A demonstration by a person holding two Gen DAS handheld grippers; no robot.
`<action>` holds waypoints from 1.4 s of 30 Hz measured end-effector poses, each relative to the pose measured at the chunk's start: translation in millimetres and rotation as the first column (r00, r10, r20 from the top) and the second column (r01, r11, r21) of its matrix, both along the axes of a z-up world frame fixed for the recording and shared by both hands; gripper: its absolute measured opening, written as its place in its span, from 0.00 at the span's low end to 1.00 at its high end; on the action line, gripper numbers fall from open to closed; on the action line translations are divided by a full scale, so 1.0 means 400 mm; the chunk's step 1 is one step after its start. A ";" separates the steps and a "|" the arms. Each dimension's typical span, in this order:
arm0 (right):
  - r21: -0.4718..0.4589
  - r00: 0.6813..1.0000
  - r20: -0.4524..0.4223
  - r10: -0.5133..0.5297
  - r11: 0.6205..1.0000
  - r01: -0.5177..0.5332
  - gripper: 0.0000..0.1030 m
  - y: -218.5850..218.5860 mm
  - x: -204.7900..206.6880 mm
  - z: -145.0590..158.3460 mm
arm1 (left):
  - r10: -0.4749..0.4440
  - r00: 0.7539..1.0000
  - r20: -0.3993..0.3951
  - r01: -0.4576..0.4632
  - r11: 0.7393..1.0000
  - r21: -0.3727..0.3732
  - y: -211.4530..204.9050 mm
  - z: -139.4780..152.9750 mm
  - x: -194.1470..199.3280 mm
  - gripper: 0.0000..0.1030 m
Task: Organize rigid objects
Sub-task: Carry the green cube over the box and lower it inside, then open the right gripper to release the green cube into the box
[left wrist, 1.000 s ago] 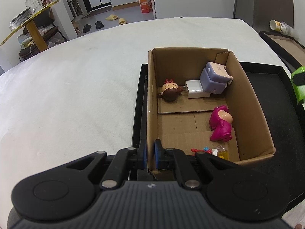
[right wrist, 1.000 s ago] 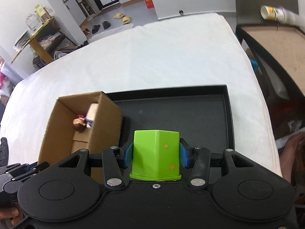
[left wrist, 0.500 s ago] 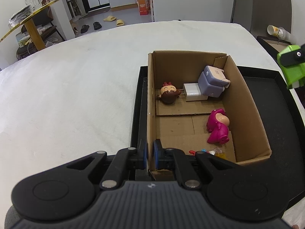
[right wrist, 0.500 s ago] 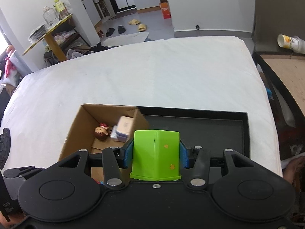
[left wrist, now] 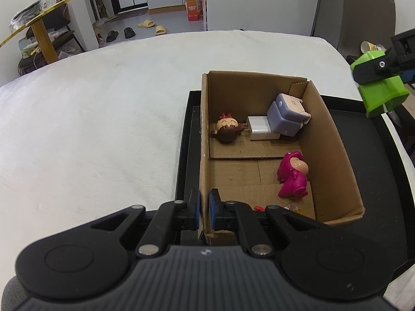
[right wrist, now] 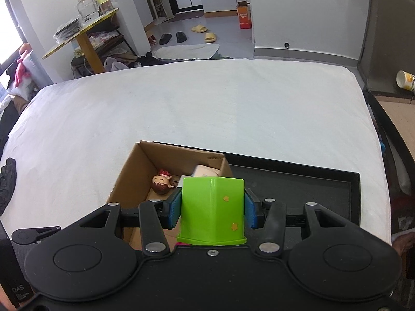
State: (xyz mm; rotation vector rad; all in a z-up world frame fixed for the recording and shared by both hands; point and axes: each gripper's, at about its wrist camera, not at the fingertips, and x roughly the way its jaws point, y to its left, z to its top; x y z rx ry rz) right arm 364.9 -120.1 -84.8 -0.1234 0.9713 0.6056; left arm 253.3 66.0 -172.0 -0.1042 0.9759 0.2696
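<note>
Right hand-held gripper [right wrist: 212, 211]: clamping green cup [right wrist: 212, 208], base toward camera, held above box [right wrist: 135, 178].
Left hand-held gripper [left wrist: 205, 208]: pinching box's near-left wall.
Box: in tray [left wrist: 384, 181].

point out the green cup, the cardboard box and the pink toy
green cup [right wrist: 212, 207]: right wrist view, front face between the pads.
cardboard box [left wrist: 334, 160]: left wrist view, inner right wall.
pink toy [left wrist: 291, 178]: left wrist view, body, lying in the box.
</note>
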 end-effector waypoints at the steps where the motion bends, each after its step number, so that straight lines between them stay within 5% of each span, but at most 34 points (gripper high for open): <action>1: -0.003 1.000 0.000 0.004 1.000 -0.004 0.46 0.008 -0.001 0.000 | 0.002 1.000 0.002 -0.002 1.000 -0.005 0.002 0.000 -0.002 0.07; 42: -0.183 0.982 -0.050 0.179 0.965 -0.186 0.46 0.296 -0.036 -0.140 | 0.001 1.000 0.025 0.002 0.994 -0.110 0.051 0.001 -0.013 0.07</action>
